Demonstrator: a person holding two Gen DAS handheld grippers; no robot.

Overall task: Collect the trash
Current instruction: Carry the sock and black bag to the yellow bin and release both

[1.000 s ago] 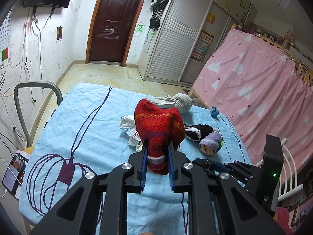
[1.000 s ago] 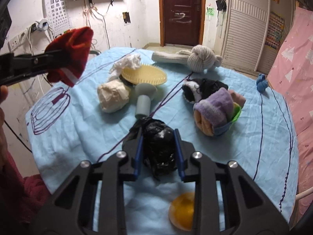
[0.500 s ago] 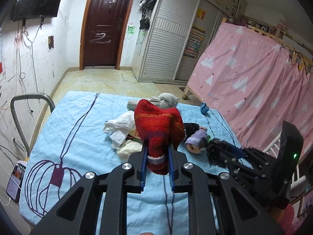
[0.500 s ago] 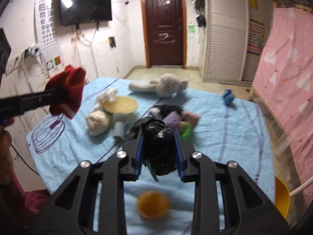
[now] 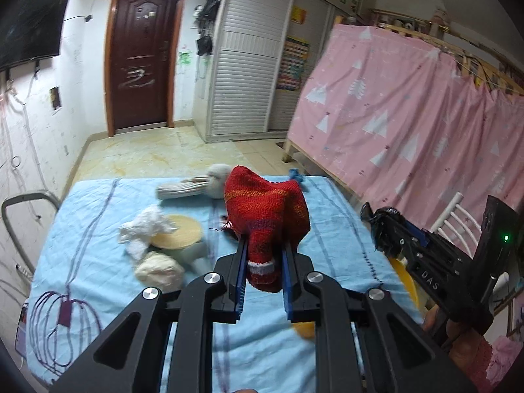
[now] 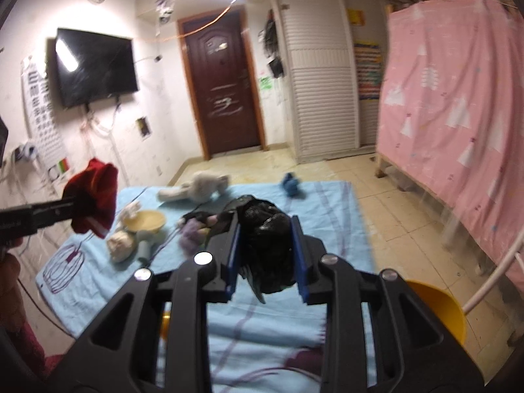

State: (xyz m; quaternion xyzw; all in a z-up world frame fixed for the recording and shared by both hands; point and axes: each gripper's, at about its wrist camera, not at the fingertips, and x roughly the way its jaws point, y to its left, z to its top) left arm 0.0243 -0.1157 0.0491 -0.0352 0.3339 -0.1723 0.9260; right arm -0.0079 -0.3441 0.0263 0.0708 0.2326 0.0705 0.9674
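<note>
A: Trash first: the crumpled black bag (image 6: 267,249) sits clamped between the blue pads of the right gripper (image 6: 266,258), held up off the table (image 6: 330,216); the jaws are closed in on it from both sides, only as wide as the wad itself.

B: And the left one?

A: The left gripper (image 5: 262,271) has its jaws pinched on the white-trimmed cuff of a red knitted sock (image 5: 267,216); the rest of the sock bulges up past the fingertips; it too is lifted clear of the blue cloth.

B: What lies on the table?

A: From the left wrist view: a white crumpled tissue (image 5: 144,229) touching a pale yellow dish (image 5: 178,231); a cream-coloured wad (image 5: 160,270) just in front of them; a grey knotted sock (image 5: 196,186) toward the far edge; a small blue scrap (image 5: 296,175) near the far right corner.

B: Anything else?

A: In the right wrist view a purple bundle (image 6: 191,232) lies beside some dark socks, partly hidden behind the gripper; a yellow bowl (image 6: 442,311) shows at the lower right, off the table's edge; its contents cannot be seen.
</note>
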